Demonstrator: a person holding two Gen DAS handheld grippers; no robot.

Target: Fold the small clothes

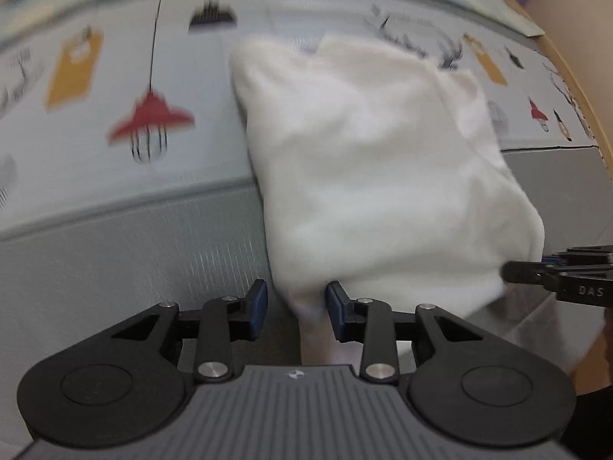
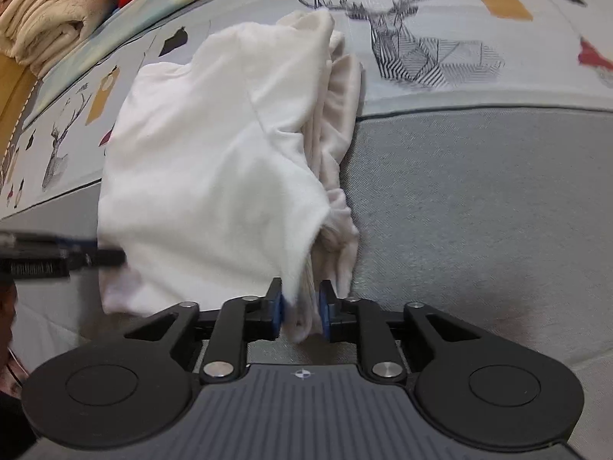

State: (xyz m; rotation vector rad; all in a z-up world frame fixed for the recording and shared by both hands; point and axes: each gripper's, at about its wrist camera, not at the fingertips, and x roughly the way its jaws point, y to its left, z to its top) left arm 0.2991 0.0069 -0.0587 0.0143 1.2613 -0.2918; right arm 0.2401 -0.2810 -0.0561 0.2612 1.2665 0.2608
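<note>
Garment: white top (image 2: 214, 161), part-folded, spread on the printed bed cover (image 2: 440, 57), extending away from both grippers.
Left gripper (image 1: 295, 308): fingers set apart around a near corner; whether cloth is actually pinched cannot be told.
Right gripper (image 2: 300, 308): fingers closed on bunched hem layers at the other near corner.
Key relation: near edge spans both grippers; folding it away looks likely.
Background: stacked clothes (image 2: 42, 11) far left.

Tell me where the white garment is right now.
The white garment lies mid-frame in both views on the grey mat, its near corners between the left tongs and right tongs.
</note>
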